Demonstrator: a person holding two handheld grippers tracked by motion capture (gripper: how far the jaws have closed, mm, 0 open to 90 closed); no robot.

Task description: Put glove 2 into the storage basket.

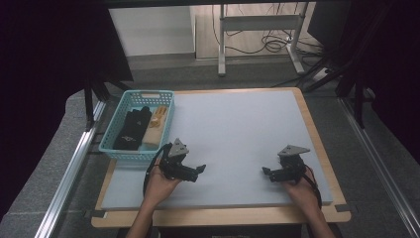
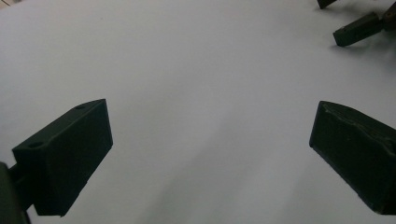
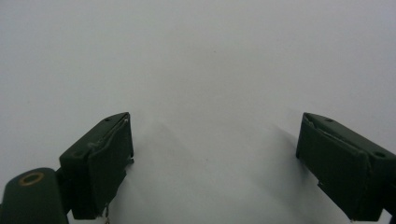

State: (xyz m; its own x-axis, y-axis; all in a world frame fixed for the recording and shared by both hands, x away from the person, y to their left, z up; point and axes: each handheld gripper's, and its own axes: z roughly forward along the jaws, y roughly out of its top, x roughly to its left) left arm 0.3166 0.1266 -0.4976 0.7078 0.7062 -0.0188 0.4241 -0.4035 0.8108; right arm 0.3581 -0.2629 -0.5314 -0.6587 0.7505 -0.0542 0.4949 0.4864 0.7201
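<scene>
Starting pose: left gripper (image 1: 198,171) and right gripper (image 1: 269,172) gaping empty over surface (image 1: 237,129); next, reaching into basket (image 1: 130,152) for glove (image 1: 132,128).

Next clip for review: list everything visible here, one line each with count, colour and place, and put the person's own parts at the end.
Basket: one, turquoise plastic, on the table's near-left edge.
Black item: one, black cloth-like thing, kind unclear, lying in the basket's left half.
Tan items: two or so, tan and cream, lying in the basket's right half.
Mat: one, pale grey, covering the tabletop.
Table: one, wood-edged, centre.
Desk frame: one, white metal, on the floor behind, with cables.
Left claw: one, black, open, over the mat near left, holding nothing.
Right claw: one, black, open, over the mat near right, holding nothing.
Hands: two, at the bottom edge, each gripping a claw.
</scene>
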